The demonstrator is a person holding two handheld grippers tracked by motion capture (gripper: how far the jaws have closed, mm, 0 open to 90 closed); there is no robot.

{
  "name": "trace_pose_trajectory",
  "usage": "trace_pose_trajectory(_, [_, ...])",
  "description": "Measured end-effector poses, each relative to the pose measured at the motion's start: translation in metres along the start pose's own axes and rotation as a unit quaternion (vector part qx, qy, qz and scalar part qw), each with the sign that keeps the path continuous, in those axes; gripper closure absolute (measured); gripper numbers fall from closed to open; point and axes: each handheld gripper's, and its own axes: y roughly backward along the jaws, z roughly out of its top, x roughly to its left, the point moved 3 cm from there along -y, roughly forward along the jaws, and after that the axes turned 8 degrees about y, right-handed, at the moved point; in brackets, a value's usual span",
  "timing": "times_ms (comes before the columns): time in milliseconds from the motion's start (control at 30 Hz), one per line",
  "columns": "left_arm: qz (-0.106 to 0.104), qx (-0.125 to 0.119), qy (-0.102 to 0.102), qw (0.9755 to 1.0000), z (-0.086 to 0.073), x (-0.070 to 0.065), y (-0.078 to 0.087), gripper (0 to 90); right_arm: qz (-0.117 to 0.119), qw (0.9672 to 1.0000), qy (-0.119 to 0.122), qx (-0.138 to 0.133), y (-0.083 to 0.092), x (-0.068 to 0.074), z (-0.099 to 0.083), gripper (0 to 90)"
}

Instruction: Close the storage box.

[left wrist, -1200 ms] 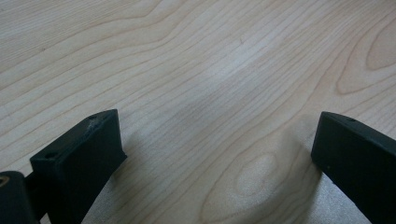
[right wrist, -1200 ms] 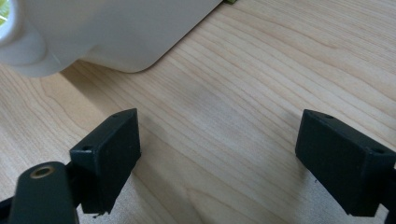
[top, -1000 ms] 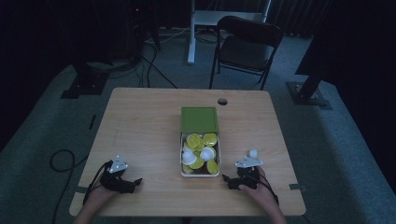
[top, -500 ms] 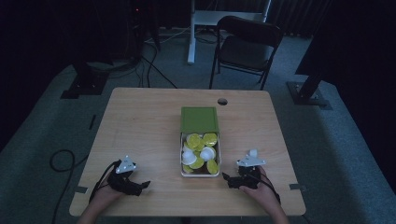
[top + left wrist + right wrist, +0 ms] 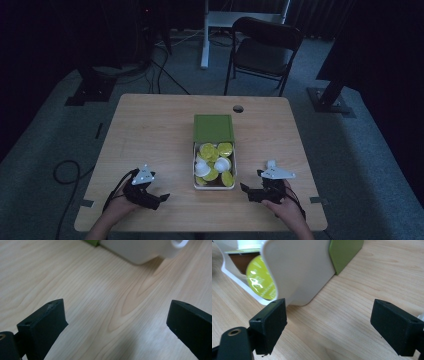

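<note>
Wooden table (image 5: pixel 150 130), box (image 5: pixel 214 165) beside right hand-held gripper (image 5: pixel 249 192)

Light wood table (image 5: pixel 150 130) with visible grain and a small round hole (image 5: pixel 238 108) near the far edge. Sitting on it, just this side of that hole, is a white box (image 5: pixel 214 186) of yellow-green and white capsules, I think, with a green lid (image 5: pixel 213 128) over its far half.
</note>
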Motion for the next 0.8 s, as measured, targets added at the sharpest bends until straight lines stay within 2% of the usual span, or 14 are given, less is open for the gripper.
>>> trace_pose_trajectory(200, [-0.007, -0.02, -0.009, 0.9997, 0.014, -0.006, 0.001, 2.4, 0.005, 0.9999, 0.005, -0.014, 0.002, 0.003, 0.008, 13.1])
trace_pose_trajectory(300, [0.001, -0.033, -0.017, 0.9993, 0.02, -0.008, 0.001, 2.4, 0.01, 0.9997, 0.009, -0.02, 0.002, 0.005, 0.013, 13.1])
trace_pose_trajectory(367, [-0.01, -0.042, -0.013, 0.999, 0.024, -0.01, 0.001, 2.4, 0.009, 0.9997, 0.011, -0.021, 0.002, 0.006, 0.015, 13.1])
trace_pose_trajectory(800, [-0.035, -0.054, -0.034, 0.9973, 0.049, -0.026, -0.012, 2.4, 0.015, 0.9995, 0.007, -0.025, -0.006, 0.004, 0.019, 13.1])
